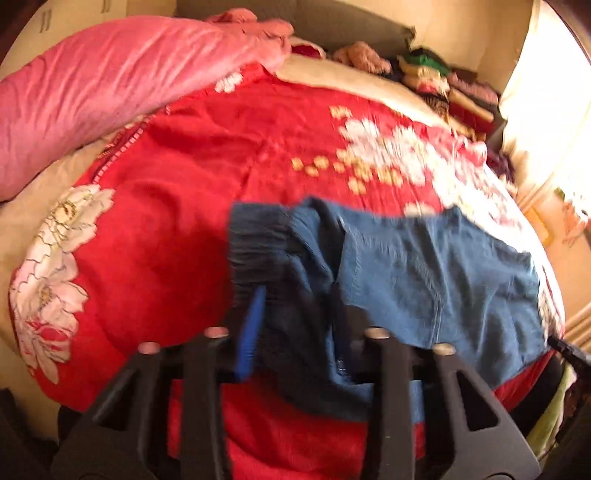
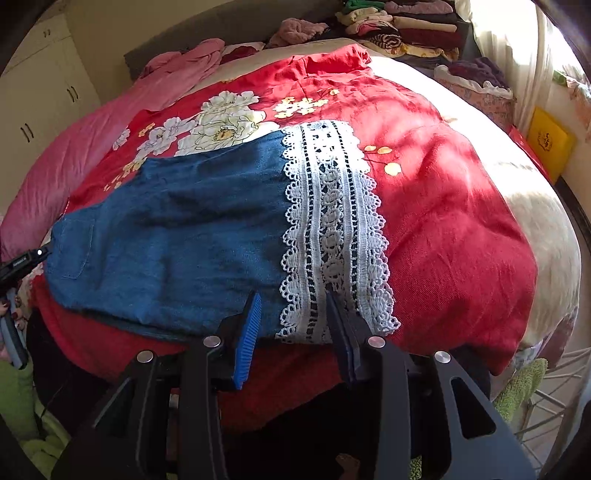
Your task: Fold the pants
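Note:
Blue denim pants (image 2: 177, 229) with a white lace hem (image 2: 332, 221) lie spread across a red flowered bedspread (image 2: 443, 221). In the right wrist view my right gripper (image 2: 293, 291) stands open over the near edge of the hem, one pad on each side of the lace and neither pressing it. The left wrist view is blurred. There my left gripper (image 1: 299, 291) is shut on the pants (image 1: 424, 273) at the dark elastic waistband (image 1: 255, 236). Bunched cloth fills the gap and drapes over the right finger, hiding it. The left gripper (image 2: 22, 260) also shows at the waist end.
A pink quilt (image 1: 92, 92) lies heaped along the far left of the bed. Stacks of folded clothes (image 2: 406, 26) sit at the head. A yellow box (image 2: 550, 144) stands by the sunlit right wall, and a cream wardrobe (image 2: 37, 103) is at the left.

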A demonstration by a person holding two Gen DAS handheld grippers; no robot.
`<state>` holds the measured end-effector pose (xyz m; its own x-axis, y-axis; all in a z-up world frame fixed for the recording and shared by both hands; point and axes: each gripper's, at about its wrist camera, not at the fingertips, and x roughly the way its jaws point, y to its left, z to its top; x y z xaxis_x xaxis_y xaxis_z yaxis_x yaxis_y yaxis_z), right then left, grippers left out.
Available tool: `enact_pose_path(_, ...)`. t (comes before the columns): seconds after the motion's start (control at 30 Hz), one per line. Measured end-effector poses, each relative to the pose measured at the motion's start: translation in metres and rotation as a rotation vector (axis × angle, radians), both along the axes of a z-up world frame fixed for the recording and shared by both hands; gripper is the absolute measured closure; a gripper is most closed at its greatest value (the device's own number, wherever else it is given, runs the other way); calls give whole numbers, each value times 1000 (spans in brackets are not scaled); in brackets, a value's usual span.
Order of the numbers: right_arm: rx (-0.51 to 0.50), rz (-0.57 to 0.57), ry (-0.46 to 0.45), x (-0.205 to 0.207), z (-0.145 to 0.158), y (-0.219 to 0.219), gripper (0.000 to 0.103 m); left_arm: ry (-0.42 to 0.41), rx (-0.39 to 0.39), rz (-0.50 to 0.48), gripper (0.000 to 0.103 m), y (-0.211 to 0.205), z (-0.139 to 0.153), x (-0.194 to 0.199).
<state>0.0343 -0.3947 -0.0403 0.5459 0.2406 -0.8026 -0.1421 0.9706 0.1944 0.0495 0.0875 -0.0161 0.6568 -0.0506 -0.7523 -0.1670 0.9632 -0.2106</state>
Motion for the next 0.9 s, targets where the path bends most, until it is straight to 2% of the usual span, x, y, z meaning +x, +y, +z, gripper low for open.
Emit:
enact_pose_path(0.03, -2, 0, -1, 0, 0, 0, 67, -10, 12, 15, 96, 7, 3, 0)
enact_pose_path(0.1, -6, -1, -1, 0, -1, 1, 67, -10, 32, 41, 94, 18, 4, 3)
enact_pose_path(0.2, -24, 4, -2, -1, -1, 3, 67, 17, 2, 55, 86, 28, -4, 7)
enact_pose_path(0.3, -15, 6, 1, -1, -2, 2, 67, 12, 33, 53, 82, 25, -5, 7)
enact_pose_path(0.4, -8, 3, -12, -3, 2, 2, 67, 0, 25, 62, 77, 24, 3, 1)
enact_pose_path(0.47, 9, 1, -44, -6, 11, 2, 58, -37, 48, 47, 65, 17, 15, -7)
enact_pose_path(0.53, 18, 10, -76, -7, 21, 7, 54, -58, 56, 16, 59, 10, 26, -13)
enact_pose_path(0.6, 25, 41, -97, -8, 29, 15, 52, -78, 32, -33, 50, -6, 35, -16)
enact_pose_path(0.63, 22, 57, -101, -8, 30, 21, 50, -79, 26, -67, 42, -16, 37, -16)
enact_pose_path(0.7, 14, 87, -87, -6, 26, 32, 48, -75, 16, -159, 37, -45, 35, -14)
enact_pose_path(0.8, 10, 105, -20, -1, 8, 38, 47, -27, -9, -291, 33, -87, 19, -6)
enact_pose_path(0.9, 22, 88, 69, 3, -15, 31, 47, 65, -6, -361, 33, -112, -12, 6)
